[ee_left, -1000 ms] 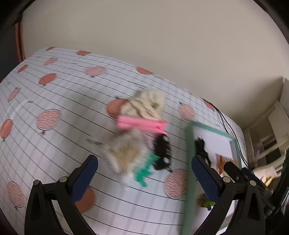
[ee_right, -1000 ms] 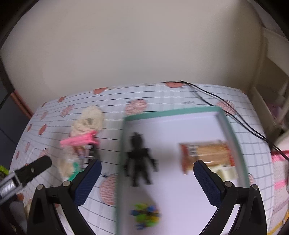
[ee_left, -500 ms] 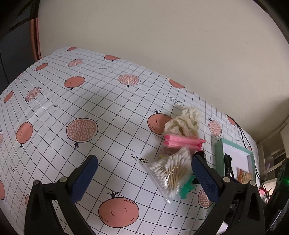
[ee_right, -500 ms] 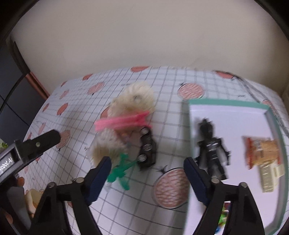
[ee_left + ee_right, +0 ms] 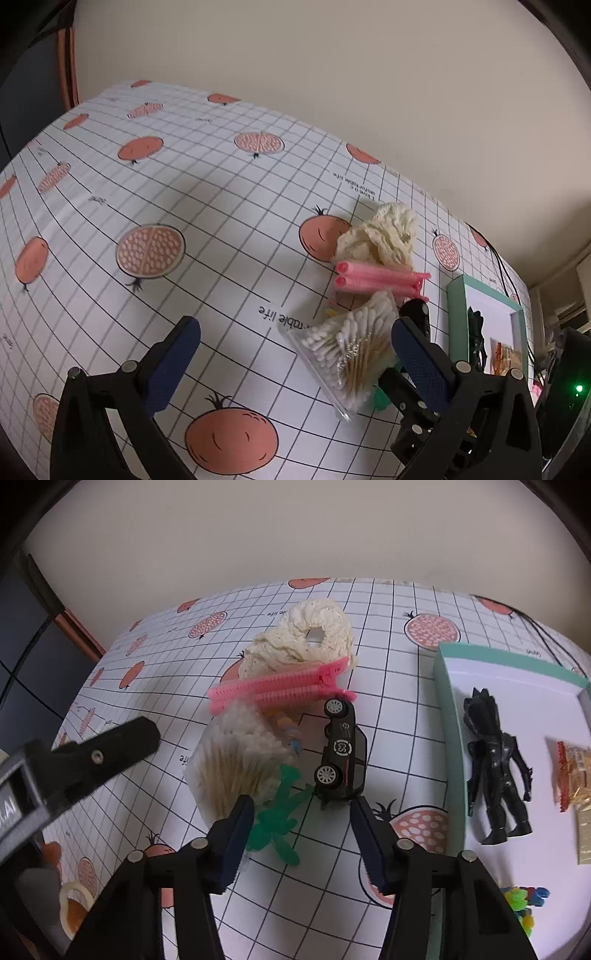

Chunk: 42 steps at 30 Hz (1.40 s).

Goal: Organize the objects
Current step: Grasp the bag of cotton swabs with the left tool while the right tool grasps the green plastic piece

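Observation:
A pile lies on the pomegranate tablecloth: a cream scrunchie (image 5: 306, 638), pink hair rollers (image 5: 280, 688), a bag of cotton swabs (image 5: 236, 760), a green toy figure (image 5: 277, 819) and a black toy car (image 5: 341, 753) on its side. My right gripper (image 5: 301, 812) is open, low, just short of the car, its left finger beside the green figure. My left gripper (image 5: 293, 336) is open over bare cloth; the swab bag (image 5: 351, 350) lies by its right finger, the rollers (image 5: 376, 278) and scrunchie (image 5: 380, 236) beyond. Nothing is held.
A teal-rimmed tray (image 5: 448, 709) on the right holds a black monster figure (image 5: 495, 768), a snack packet (image 5: 574, 771) and a small multicoloured toy (image 5: 524, 901). A left gripper finger (image 5: 110, 746) reaches in from the left. A wall and a black cable stand behind the table.
My right gripper swung left from over the tray to the pile, dropped lower, and its jaws narrowed. My left gripper drew back to the left, leaving the pile at its right.

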Each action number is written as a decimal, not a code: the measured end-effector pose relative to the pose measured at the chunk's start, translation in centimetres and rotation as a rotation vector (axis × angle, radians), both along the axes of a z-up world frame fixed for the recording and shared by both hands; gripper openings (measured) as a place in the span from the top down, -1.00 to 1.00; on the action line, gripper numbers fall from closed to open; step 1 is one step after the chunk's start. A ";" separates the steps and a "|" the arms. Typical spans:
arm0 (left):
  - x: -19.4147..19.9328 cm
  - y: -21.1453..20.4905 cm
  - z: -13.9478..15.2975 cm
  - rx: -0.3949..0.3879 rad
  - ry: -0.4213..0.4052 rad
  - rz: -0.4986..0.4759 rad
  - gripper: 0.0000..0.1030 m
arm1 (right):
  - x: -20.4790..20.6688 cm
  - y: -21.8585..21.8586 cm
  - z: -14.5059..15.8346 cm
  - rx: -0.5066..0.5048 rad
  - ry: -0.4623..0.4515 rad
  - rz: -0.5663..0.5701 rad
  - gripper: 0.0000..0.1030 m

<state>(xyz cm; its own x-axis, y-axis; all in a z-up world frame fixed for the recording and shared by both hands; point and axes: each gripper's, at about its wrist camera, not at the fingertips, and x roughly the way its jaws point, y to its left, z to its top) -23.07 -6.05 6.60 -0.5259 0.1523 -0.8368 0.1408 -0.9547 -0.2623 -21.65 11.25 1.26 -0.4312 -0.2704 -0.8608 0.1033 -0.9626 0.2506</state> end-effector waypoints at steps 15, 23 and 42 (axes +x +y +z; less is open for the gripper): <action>-0.3 3.5 -1.3 -0.068 -0.011 -0.073 -0.99 | -0.1 1.2 0.5 -0.072 -0.025 0.037 0.49; -0.6 4.3 -2.0 -0.034 -0.028 -0.079 -0.80 | -0.1 1.4 0.1 -0.089 -0.033 0.032 0.49; -0.8 4.5 -0.9 0.027 -0.035 -0.103 0.41 | 0.3 2.3 0.7 -0.096 -0.047 0.045 0.50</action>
<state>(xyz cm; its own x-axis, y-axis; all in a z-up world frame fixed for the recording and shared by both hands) -23.90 -1.55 5.67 -0.4768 0.2265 -0.8493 0.0521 -0.9572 -0.2845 -21.33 13.57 1.98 -0.3764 -0.3705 -0.8491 0.1317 -0.9286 0.3469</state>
